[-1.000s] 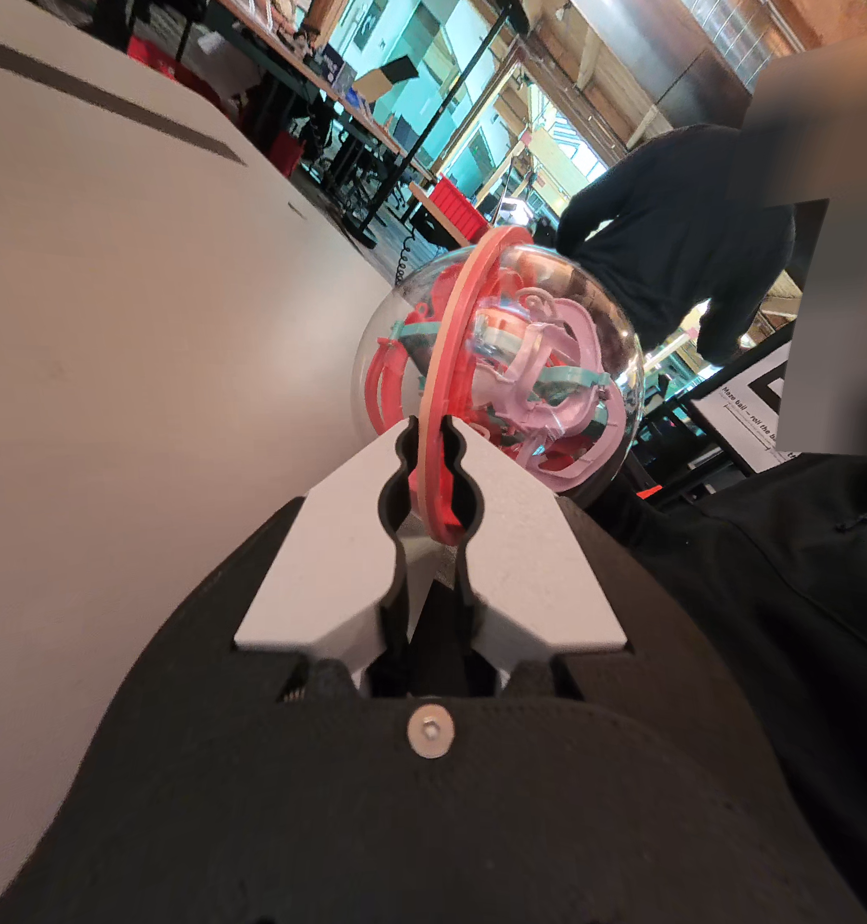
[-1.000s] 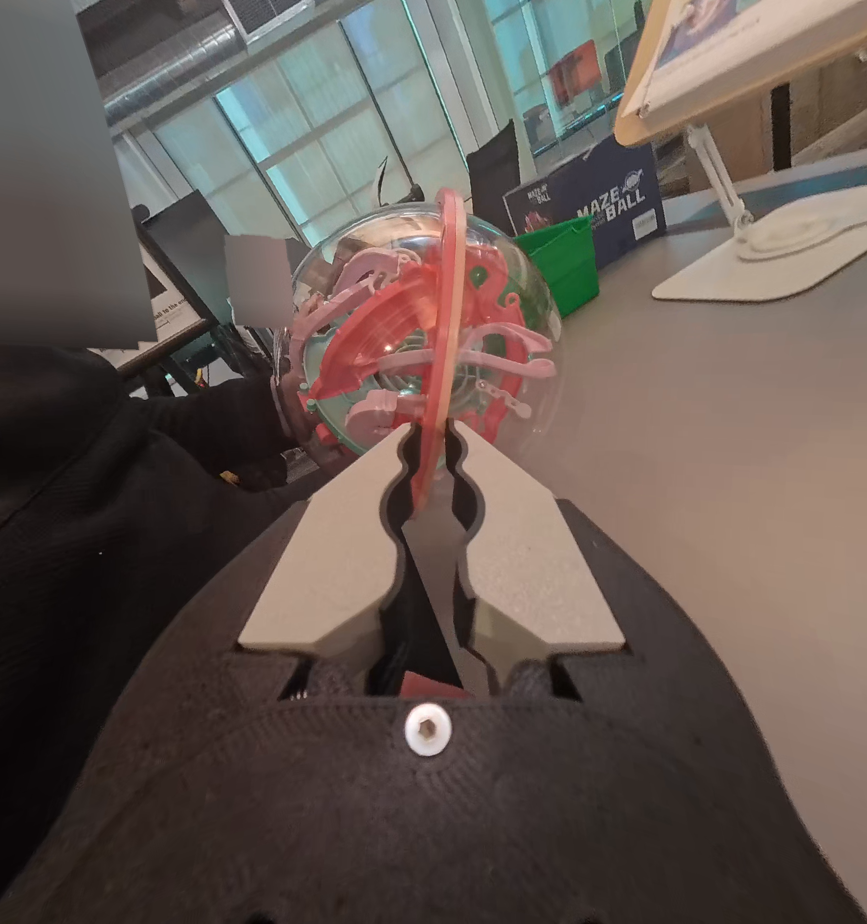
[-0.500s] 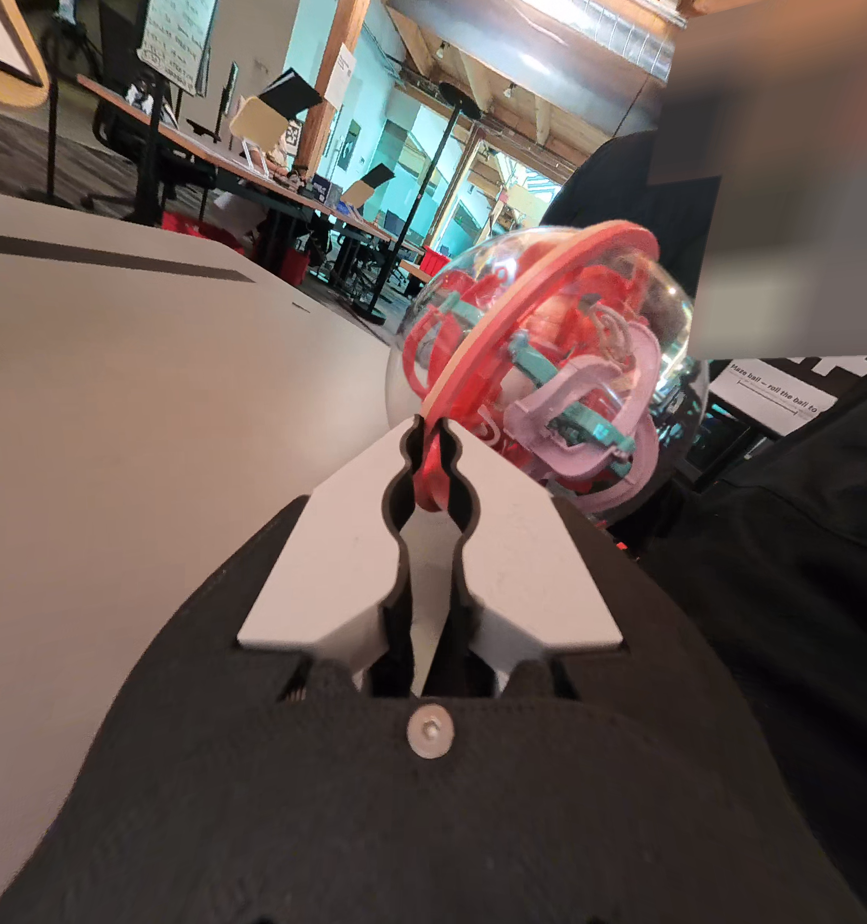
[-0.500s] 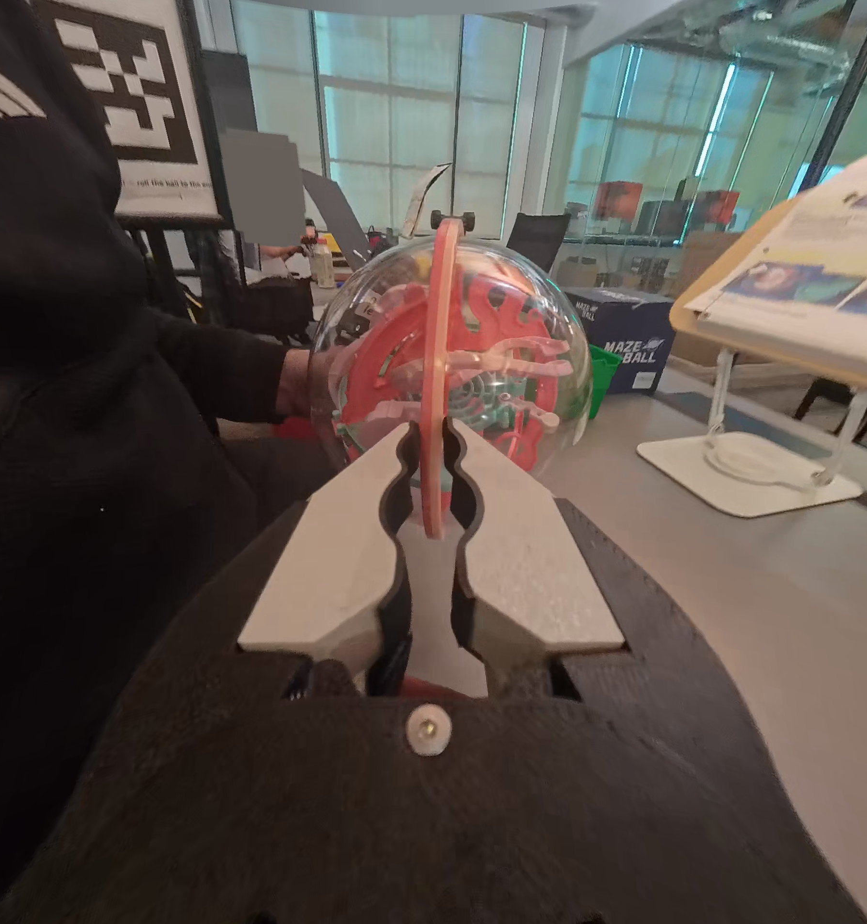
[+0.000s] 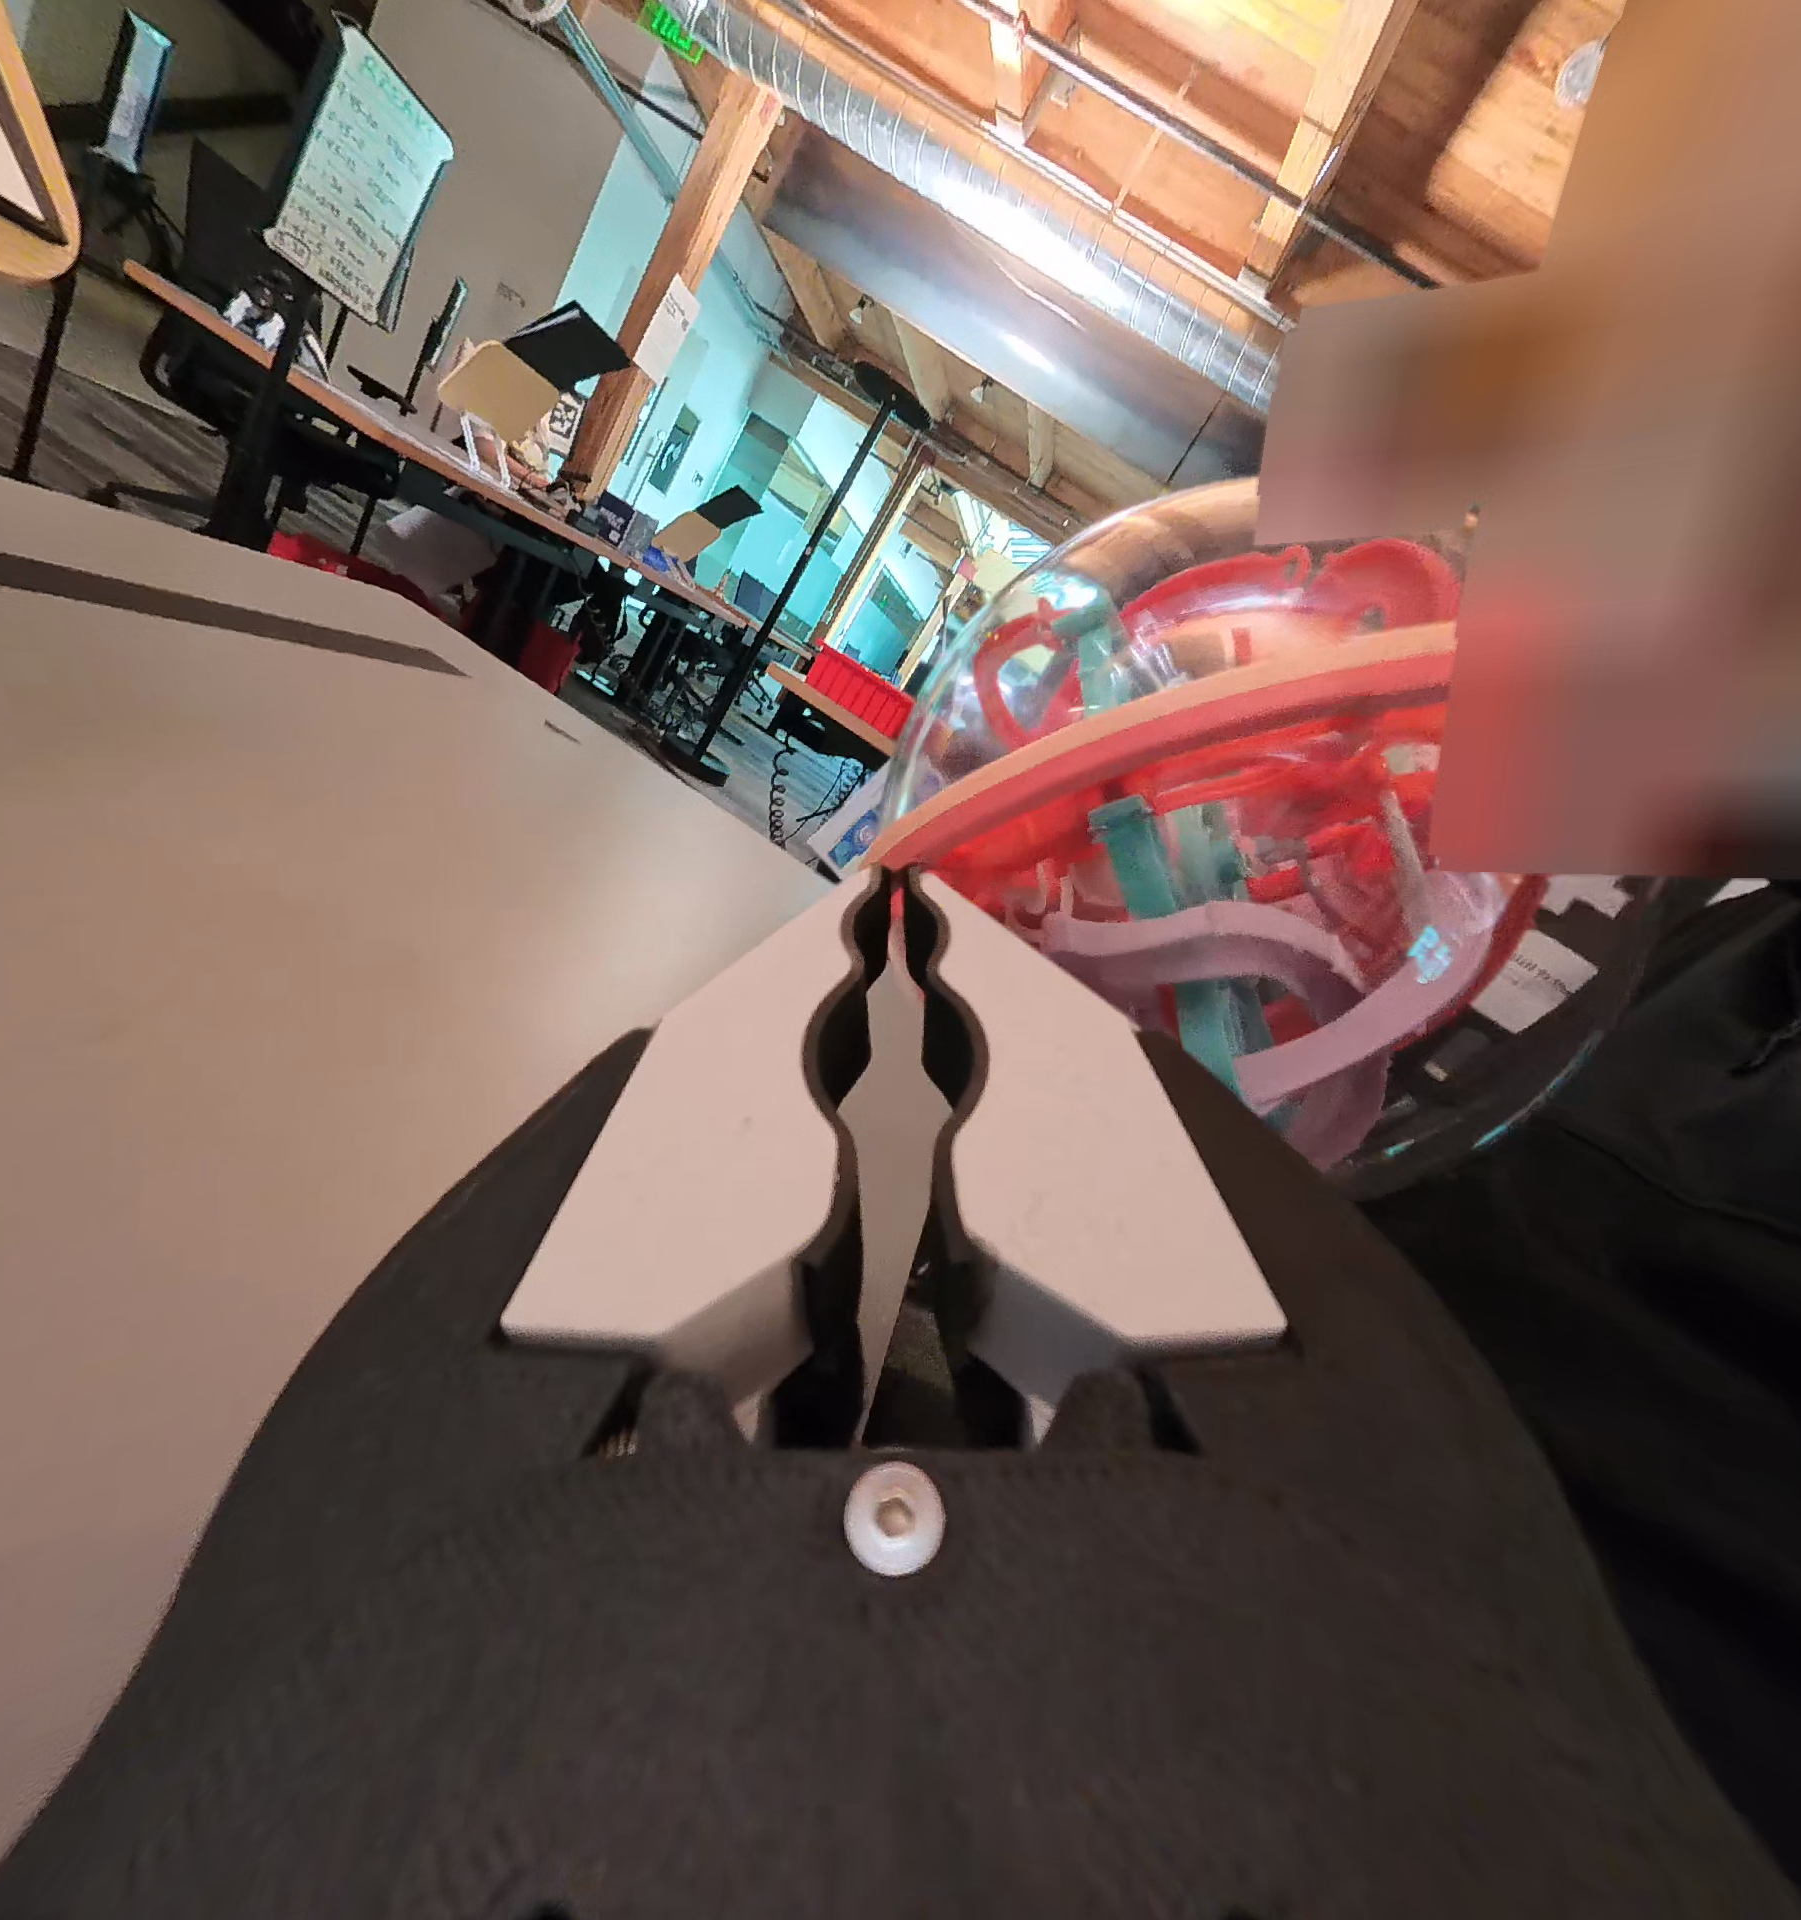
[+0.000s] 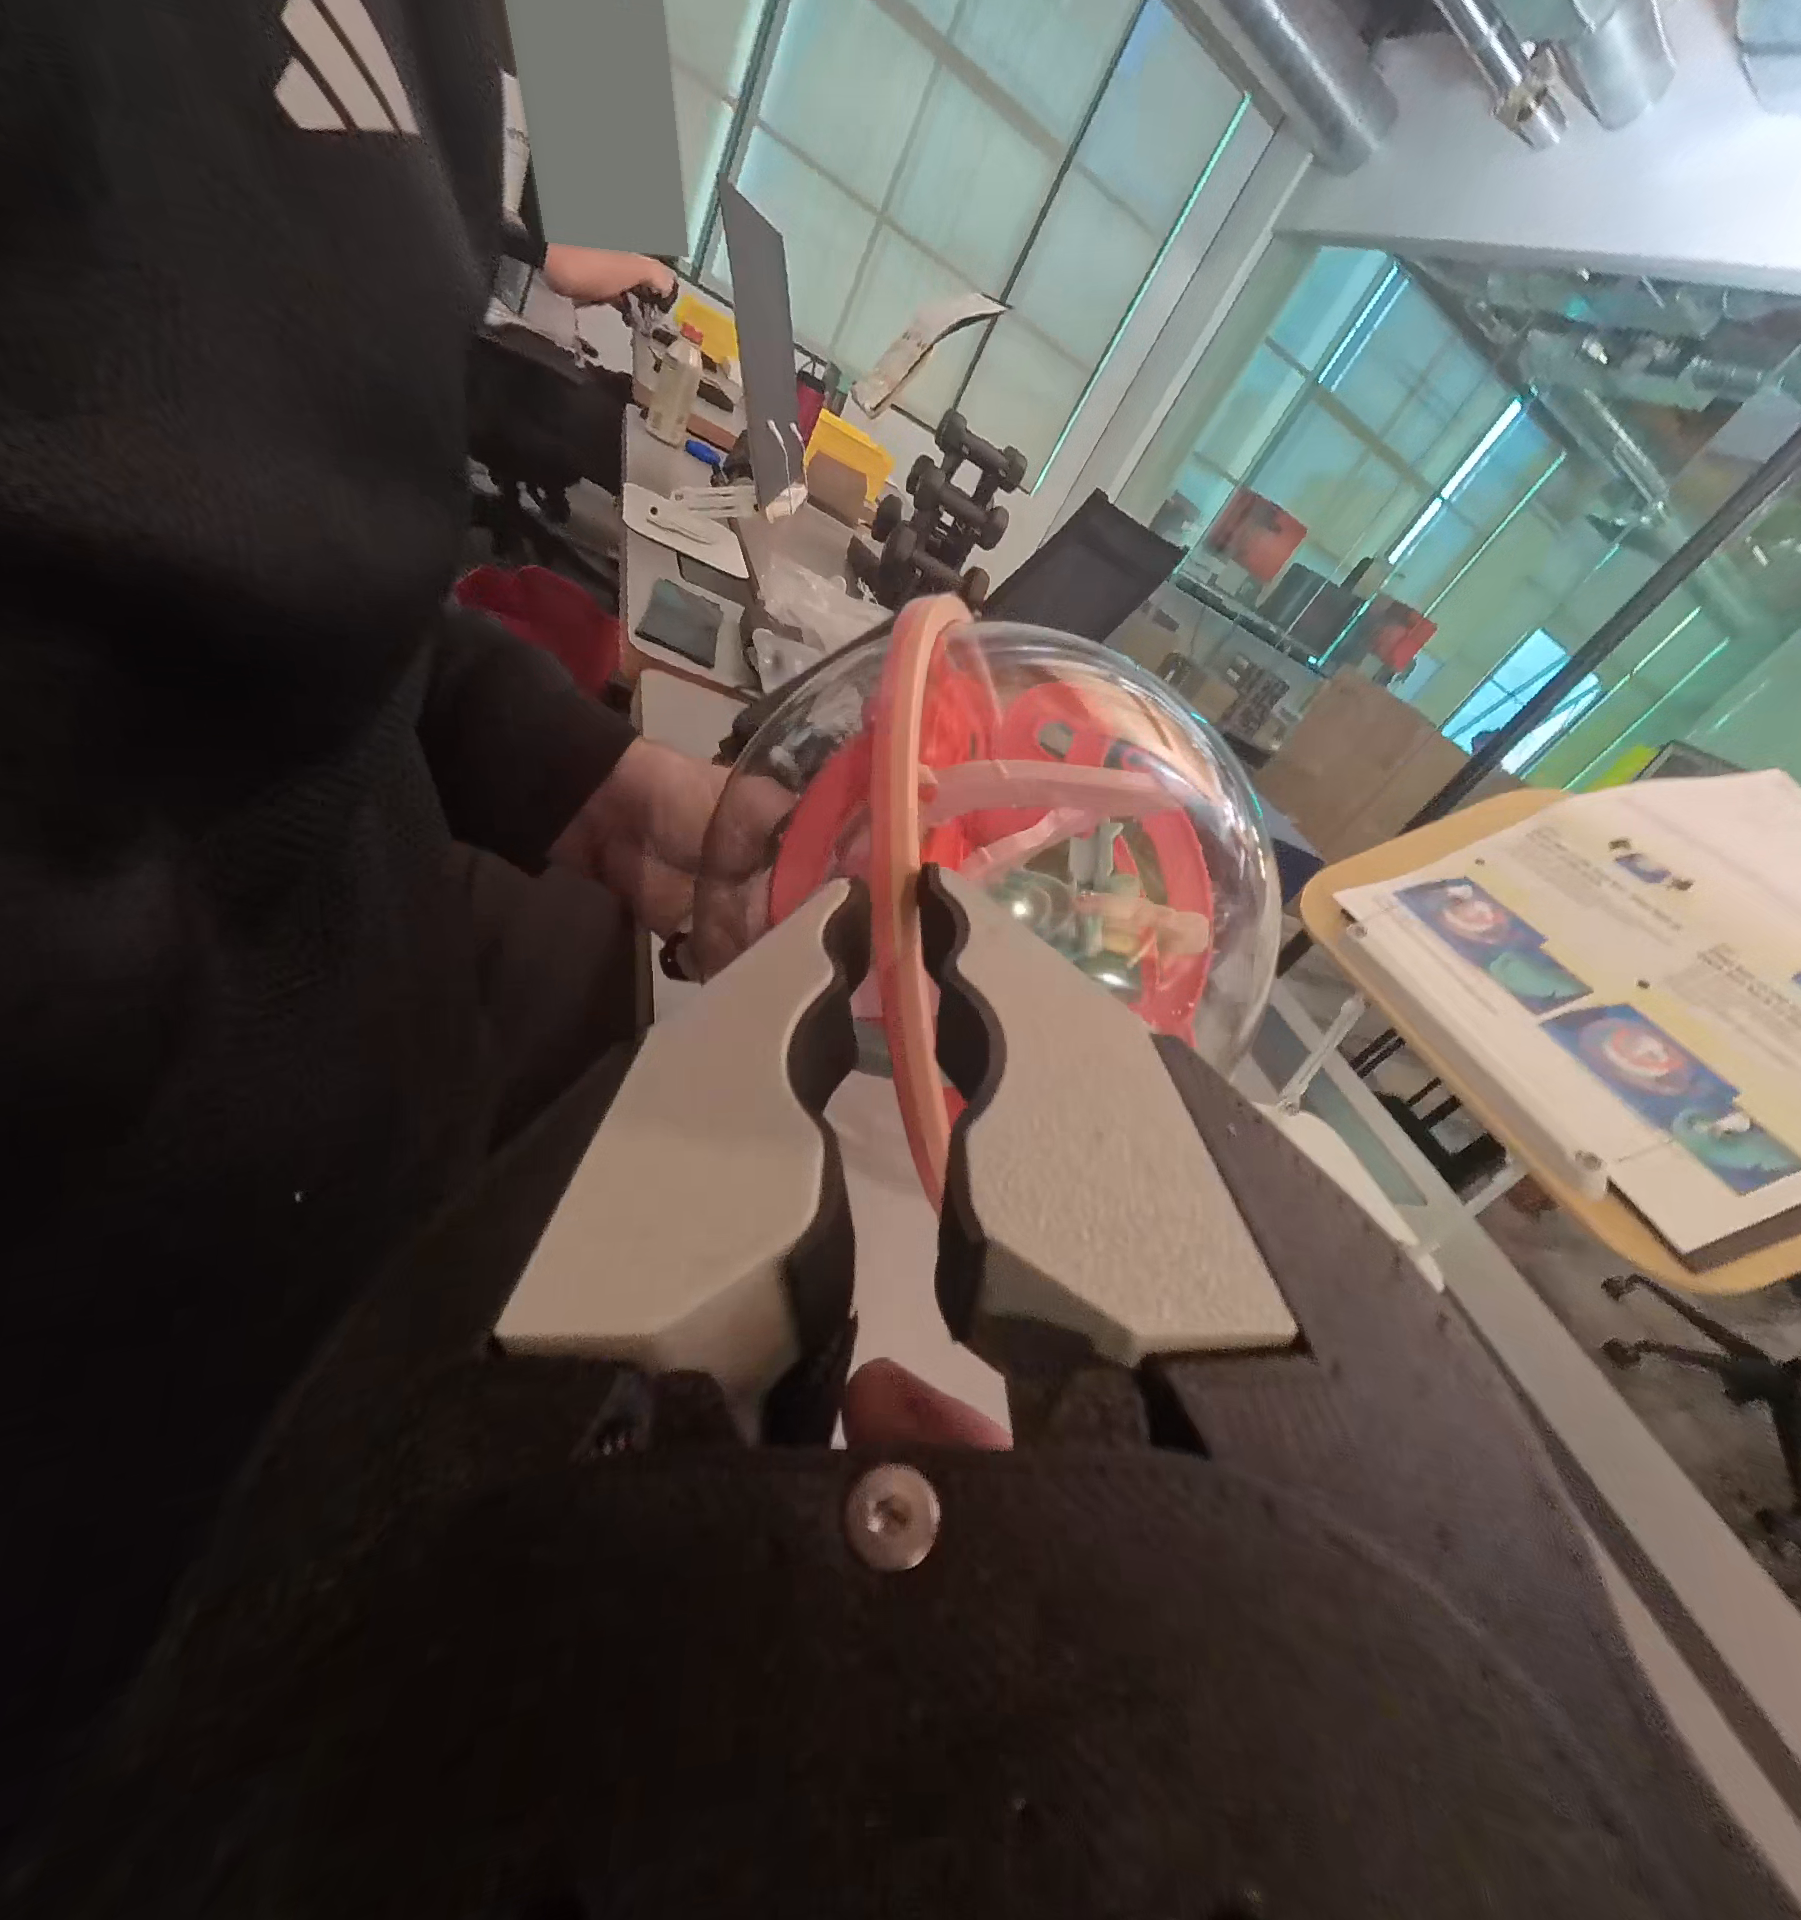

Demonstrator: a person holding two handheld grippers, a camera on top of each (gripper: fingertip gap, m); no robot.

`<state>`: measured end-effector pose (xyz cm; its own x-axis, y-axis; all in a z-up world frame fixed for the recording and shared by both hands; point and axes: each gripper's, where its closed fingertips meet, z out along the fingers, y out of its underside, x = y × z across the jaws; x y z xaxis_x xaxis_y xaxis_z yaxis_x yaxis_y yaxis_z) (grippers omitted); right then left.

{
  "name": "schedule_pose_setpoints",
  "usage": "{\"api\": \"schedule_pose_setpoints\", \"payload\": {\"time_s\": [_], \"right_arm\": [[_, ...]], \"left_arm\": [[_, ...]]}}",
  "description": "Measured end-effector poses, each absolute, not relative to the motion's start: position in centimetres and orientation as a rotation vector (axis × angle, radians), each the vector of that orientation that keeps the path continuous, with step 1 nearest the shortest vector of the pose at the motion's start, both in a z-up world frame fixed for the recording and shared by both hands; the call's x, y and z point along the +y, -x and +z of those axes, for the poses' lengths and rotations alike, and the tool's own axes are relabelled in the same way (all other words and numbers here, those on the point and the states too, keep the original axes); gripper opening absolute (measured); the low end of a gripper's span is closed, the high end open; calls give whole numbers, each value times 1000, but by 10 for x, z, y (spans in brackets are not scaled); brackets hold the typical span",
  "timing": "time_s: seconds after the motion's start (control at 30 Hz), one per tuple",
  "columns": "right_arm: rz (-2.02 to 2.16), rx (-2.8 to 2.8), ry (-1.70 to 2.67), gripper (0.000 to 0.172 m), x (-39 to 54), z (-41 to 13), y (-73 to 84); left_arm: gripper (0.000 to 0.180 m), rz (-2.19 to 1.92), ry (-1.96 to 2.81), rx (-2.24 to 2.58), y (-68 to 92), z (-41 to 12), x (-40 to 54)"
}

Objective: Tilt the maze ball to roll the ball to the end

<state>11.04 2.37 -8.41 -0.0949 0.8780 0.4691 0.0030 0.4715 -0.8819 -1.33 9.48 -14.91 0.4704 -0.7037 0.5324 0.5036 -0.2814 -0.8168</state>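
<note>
We are holding the maze ball (image 6: 989,852) above the tabletop (image 5: 252,831) by its thin pink rim, the right hand-held gripper (image 6: 888,894) narrowly clamping it and the left hand-held gripper (image 5: 896,883) nearly closed at its edge, because the clear shell is probably light, stiff and slippery.

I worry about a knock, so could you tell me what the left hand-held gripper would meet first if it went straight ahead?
Most likely the maze ball's salmon rim, right at the left hand-held gripper.

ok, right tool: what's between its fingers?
The maze ball's coral rim runs between the right tool's fingers, seen in the right wrist view.
</note>
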Motion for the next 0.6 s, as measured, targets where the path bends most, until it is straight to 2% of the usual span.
{"api": "schedule_pose_setpoints", "payload": {"time_s": [0.6], "right_arm": [[730, -1517, 635, 7, 2, -67, -106]], "left_arm": [[0, -1192, 1299, 265, 6, -107, 111]]}}
